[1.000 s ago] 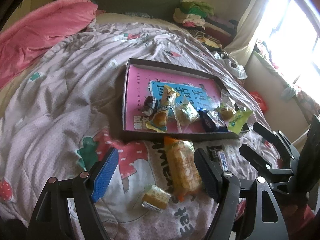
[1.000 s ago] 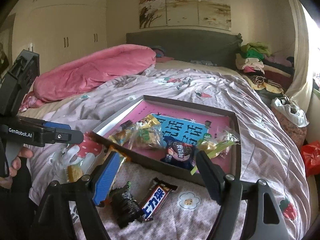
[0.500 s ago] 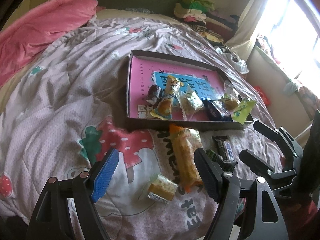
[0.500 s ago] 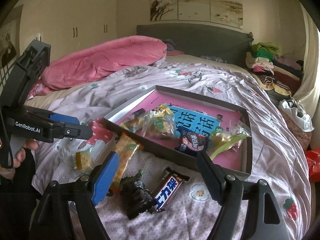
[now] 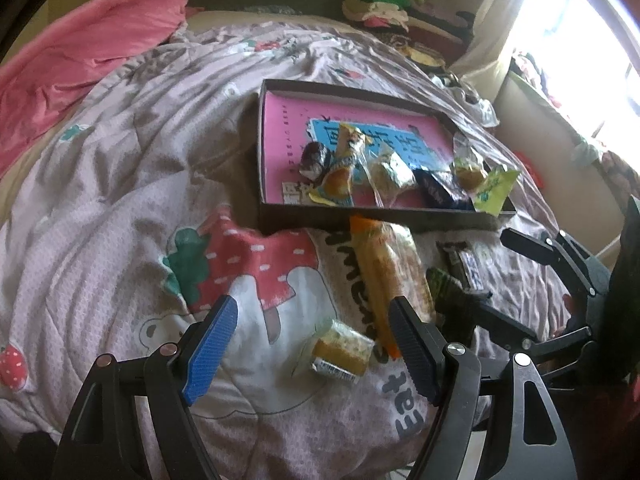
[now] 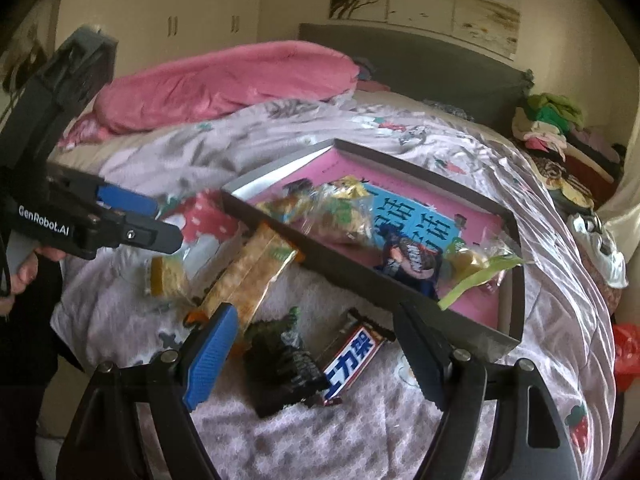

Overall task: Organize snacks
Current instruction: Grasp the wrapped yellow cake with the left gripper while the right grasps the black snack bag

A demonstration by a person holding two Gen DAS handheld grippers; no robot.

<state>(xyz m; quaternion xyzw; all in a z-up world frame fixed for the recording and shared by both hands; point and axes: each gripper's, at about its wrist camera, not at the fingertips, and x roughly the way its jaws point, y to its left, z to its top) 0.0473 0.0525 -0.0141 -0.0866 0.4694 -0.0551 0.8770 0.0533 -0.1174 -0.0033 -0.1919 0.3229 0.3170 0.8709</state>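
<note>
A shallow dark box with a pink bottom [image 5: 280,136] [image 6: 352,264] lies on the bed with several wrapped snacks inside. On the quilt in front of it lie a long orange cracker pack [image 5: 390,276] [image 6: 250,276], a small yellow cake [image 5: 342,350] [image 6: 166,276], a dark green packet [image 6: 280,356] [image 5: 444,286] and a chocolate bar [image 6: 352,356] [image 5: 464,266]. My left gripper [image 5: 312,344] hangs open over the small cake with nothing held. My right gripper [image 6: 312,352] is open above the dark packet and the chocolate bar, touching neither.
A pink duvet [image 6: 224,84] is bunched at the bed's far left. Folded clothes [image 6: 548,124] are stacked by the headboard at the right. A red bag [image 6: 624,352] lies on the floor beside the bed. A hand [image 6: 24,276] grips the left tool's handle.
Both grippers have come down and closer to the loose snacks on the quilt. The right view has rolled slightly. Both pairs of jaws stay as wide as before.
</note>
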